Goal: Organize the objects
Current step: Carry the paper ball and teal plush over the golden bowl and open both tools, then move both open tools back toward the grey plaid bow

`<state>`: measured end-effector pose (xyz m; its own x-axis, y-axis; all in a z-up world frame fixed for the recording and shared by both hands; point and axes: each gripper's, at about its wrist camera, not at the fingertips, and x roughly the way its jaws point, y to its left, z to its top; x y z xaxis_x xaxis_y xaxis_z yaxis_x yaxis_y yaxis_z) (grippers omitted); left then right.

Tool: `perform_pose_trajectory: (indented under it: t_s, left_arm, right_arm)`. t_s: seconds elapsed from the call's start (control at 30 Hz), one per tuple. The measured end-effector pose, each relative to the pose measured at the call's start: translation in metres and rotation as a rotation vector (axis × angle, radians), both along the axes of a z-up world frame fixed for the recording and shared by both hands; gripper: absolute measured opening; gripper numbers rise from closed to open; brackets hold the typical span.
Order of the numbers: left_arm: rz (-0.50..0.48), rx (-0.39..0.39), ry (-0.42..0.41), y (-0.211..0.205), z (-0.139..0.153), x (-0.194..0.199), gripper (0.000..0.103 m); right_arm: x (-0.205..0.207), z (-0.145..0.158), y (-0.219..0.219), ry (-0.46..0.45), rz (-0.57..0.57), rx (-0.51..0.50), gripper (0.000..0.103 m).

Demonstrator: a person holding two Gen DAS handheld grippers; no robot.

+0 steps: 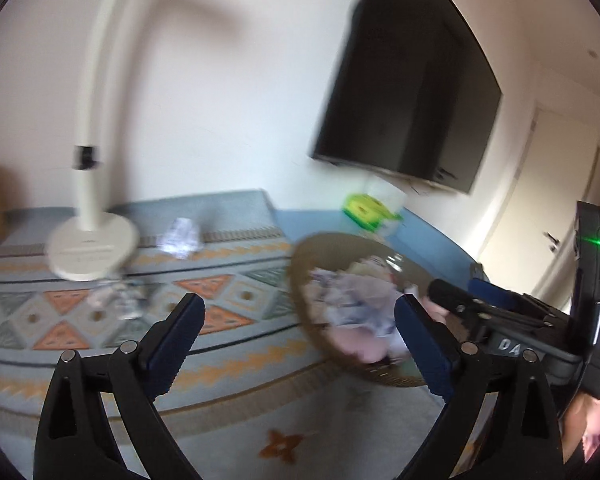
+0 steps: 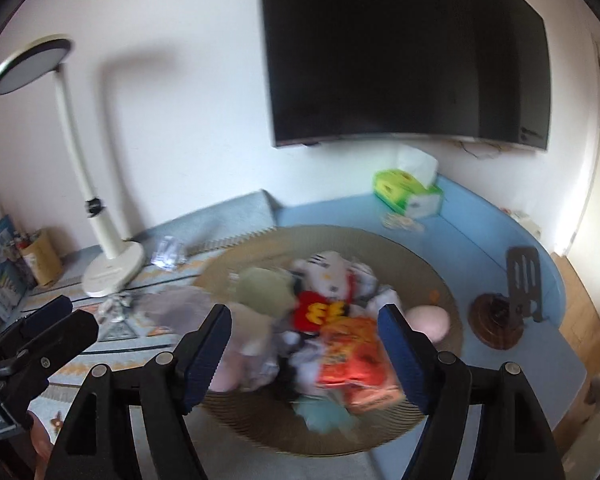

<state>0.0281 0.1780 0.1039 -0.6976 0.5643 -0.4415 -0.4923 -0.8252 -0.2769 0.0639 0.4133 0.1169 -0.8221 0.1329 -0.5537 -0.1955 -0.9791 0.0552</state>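
Observation:
A round woven basket (image 2: 432, 276) sits on the table, filled with soft toys and packets: a white plush cat (image 2: 332, 272), a green plush (image 2: 264, 292), an orange snack packet (image 2: 352, 352). My right gripper (image 2: 304, 320) is open and empty, hovering over the basket's near side. The basket also shows in the left wrist view (image 1: 320, 248), to the right. My left gripper (image 1: 300, 312) is open and empty above the patterned mat (image 1: 220, 300), left of the basket. Crumpled clear wrappers (image 1: 180, 238) (image 1: 120, 300) lie on the mat. The right gripper's body shows at the right edge (image 1: 500, 308).
A white desk lamp (image 2: 112, 264) stands at the back left. A green tissue box (image 2: 408, 192) sits under the wall TV (image 2: 404, 52). A black phone stand (image 2: 520, 280) and a round wooden coaster (image 2: 496, 324) are on the blue table right of the basket. Boxes (image 2: 0, 256) stand far left.

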Motion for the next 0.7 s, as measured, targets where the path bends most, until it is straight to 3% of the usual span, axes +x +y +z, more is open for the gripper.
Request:
perform_pose_trajectory:
  t_s: [0.17, 0.27, 0.37, 0.5, 0.7]
  left_arm:
    - [0.237, -0.026, 0.087, -0.093, 0.011, 0.024, 0.103]
    - [0.366, -0.094, 0.054, -0.134, 0.007, 0.020, 0.103]
    - [0.475, -0.100, -0.018, -0.172, -0.014, 0.007, 0.102]
    - [0.521, -0.100, -0.101, -0.191, -0.048, -0.007, 0.102]
    - [0.482, -0.178, -0.144, -0.175, -0.080, -0.025, 0.102]
  right_arm:
    - [0.010, 0.019, -0.071, 0.085, 0.173, 0.032, 0.074]
    - [0.001, 0.013, -0.110, 0.072, 0.256, 0.027, 0.074]
    - [-0.018, -0.004, -0.142, 0.020, 0.310, -0.005, 0.074]
    - [-0.046, -0.037, -0.173, -0.075, 0.362, -0.064, 0.074]
    - [-0.070, -0.083, -0.195, -0.168, 0.347, -0.020, 0.074]
